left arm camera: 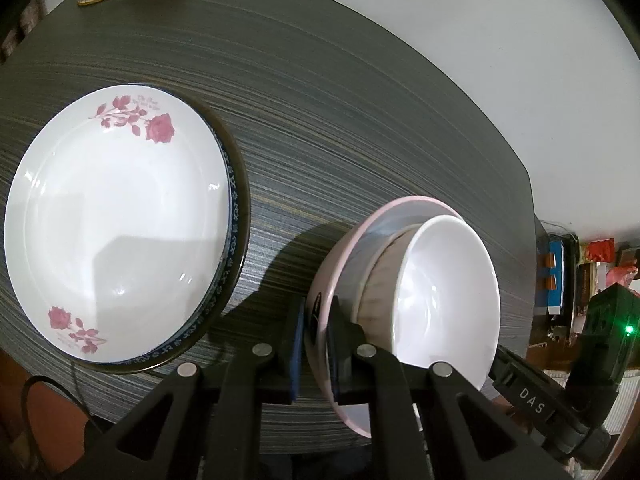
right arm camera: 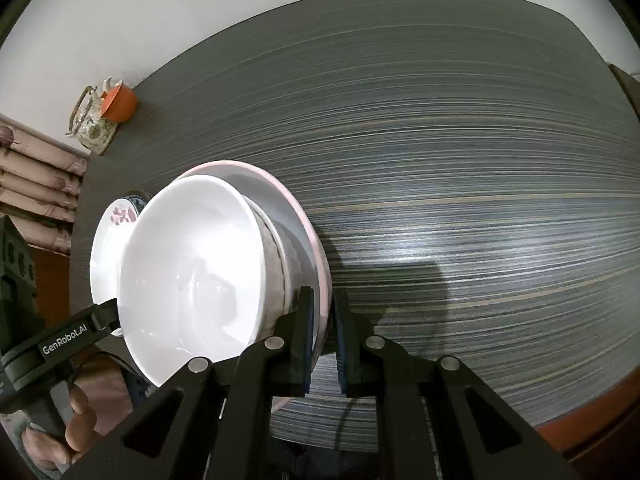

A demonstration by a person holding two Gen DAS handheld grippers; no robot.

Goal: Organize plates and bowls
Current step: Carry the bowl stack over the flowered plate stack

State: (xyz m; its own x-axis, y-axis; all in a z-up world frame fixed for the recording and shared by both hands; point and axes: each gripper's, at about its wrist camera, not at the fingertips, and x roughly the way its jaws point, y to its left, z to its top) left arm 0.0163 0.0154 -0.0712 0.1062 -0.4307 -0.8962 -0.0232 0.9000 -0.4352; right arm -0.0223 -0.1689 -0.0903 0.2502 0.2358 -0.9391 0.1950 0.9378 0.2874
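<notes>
Nearest the left wrist camera, the left gripper (left arm camera: 316, 344) is clamping its blue-padded fingers on the near rim of a pale pink-rimmed bowl (left arm camera: 340, 256), one finger outside the wall and one inside. A plain white glossy bowl (left arm camera: 448, 300) is nesting inside the pink bowl, tilted toward the lens. On the opposite side of the same stack, the right gripper (right arm camera: 322, 332) is pinching the pink bowl's rim (right arm camera: 308, 224) in the same manner, jaws closed upon it, with the white bowl (right arm camera: 188, 272) sitting to its left. Beyond, to the left, a white round plate with pink rose prints (left arm camera: 116, 224) is resting on top of a dark blue-patterned plate (left arm camera: 236, 216). Everything is sitting on the grey streaked tabletop (left arm camera: 360, 120). At the far corner, an orange cup (right arm camera: 118, 102) is standing beside a floral ceramic teapot (right arm camera: 90, 124).
</notes>
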